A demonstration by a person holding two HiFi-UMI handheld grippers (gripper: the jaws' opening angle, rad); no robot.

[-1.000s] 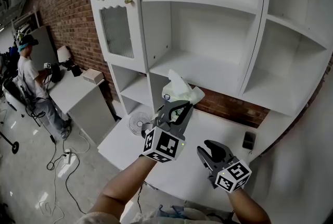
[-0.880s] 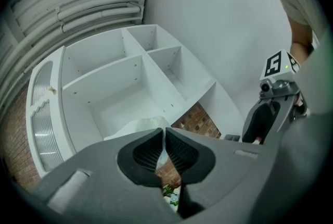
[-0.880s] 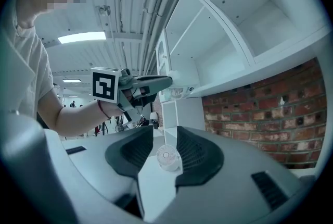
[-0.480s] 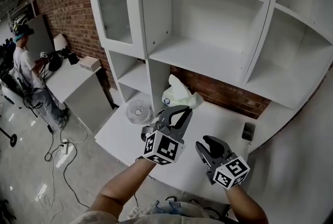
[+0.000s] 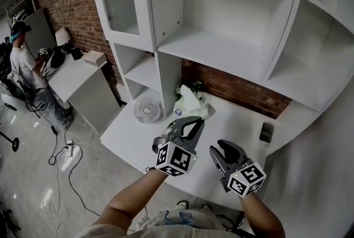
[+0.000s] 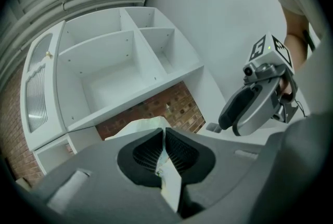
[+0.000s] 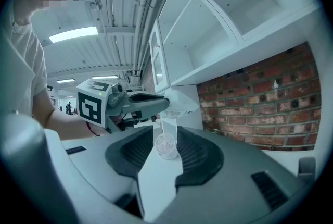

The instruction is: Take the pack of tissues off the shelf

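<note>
The left gripper (image 5: 189, 122) has its jaws pinched on a thin edge of the pack of tissues (image 5: 188, 102), clear of the shelf (image 5: 221, 54), above the worktop (image 5: 130, 137); the right gripper (image 5: 227, 148) gapes empty; next, probably, lower it and release.

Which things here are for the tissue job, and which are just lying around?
For the job:
tissues
left gripper, shut on the tissues
shelf

Just lying about:
fan
dark box on the table
right gripper, open and empty
</note>
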